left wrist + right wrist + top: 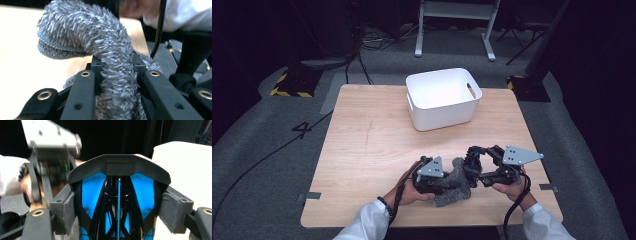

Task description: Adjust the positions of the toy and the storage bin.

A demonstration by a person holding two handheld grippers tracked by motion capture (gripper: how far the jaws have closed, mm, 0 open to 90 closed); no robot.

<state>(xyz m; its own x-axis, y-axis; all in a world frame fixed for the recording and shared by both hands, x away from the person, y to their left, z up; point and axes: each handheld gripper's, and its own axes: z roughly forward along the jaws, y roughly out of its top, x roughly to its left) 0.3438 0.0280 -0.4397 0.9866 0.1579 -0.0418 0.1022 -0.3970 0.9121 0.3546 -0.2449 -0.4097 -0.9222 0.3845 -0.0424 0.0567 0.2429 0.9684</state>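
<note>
A grey fuzzy cloth (pixel 455 192) lies bunched near the table's front edge. My left gripper (pixel 448 181) is shut on it. In the left gripper view the cloth (pixel 100 37) rises from between the black jaws of the left gripper (pixel 117 66) and curls over to the left. My right gripper (pixel 480 167) points left, shut on a black and blue object (pixel 474 159) held just above the cloth. In the right gripper view the object (pixel 118 195) sits between the grey pads (pixel 68 212) of the right gripper (pixel 118 211), which press on both its sides.
A white bin (pixel 443 98) stands at the back of the wooden table (pixel 372 140). The two grippers are close together, almost touching over the cloth. The left gripper's grey plate (pixel 52 142) looms close in the right gripper view. Cables and stands are on the floor beyond.
</note>
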